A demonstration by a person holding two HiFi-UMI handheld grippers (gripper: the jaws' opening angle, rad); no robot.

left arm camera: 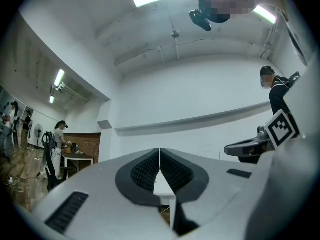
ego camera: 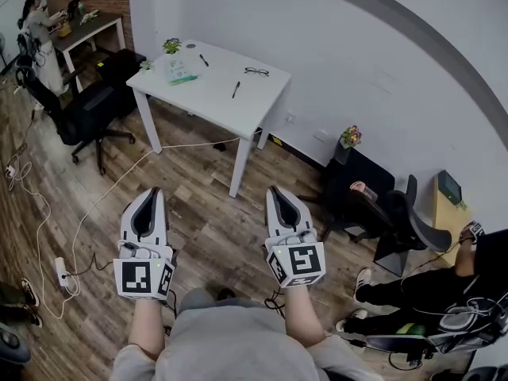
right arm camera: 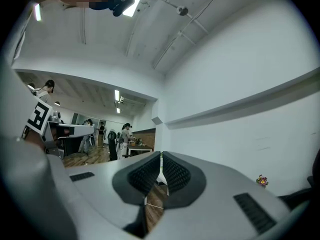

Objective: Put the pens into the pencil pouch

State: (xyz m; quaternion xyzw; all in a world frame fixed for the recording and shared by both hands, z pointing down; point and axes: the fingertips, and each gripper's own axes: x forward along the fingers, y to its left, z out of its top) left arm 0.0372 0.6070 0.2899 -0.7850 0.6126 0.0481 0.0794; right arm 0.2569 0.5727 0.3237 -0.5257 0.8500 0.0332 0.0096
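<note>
A white table (ego camera: pixel 214 105) stands some way ahead, across the wooden floor. On it lie two black pens (ego camera: pixel 203 60) (ego camera: pixel 236 90), a pair of glasses (ego camera: pixel 256 71) and a pale pouch (ego camera: pixel 179 71) with a green edge. I hold both grippers close to my body, far short of the table. My left gripper (ego camera: pixel 149 191) (left arm camera: pixel 160 151) is shut with nothing between its pads. My right gripper (ego camera: pixel 275 189) (right arm camera: pixel 161 156) is shut too, and empty. Part of the table shows past the left gripper's tips.
A small potted plant (ego camera: pixel 171 46) stands on the table's far corner. A black office chair (ego camera: pixel 89 109) is left of the table. Cables and a power strip (ego camera: pixel 61 270) lie on the floor at left. A dark cabinet with flowers (ego camera: pixel 350 136) and a seated person (ego camera: pixel 444 280) are at right.
</note>
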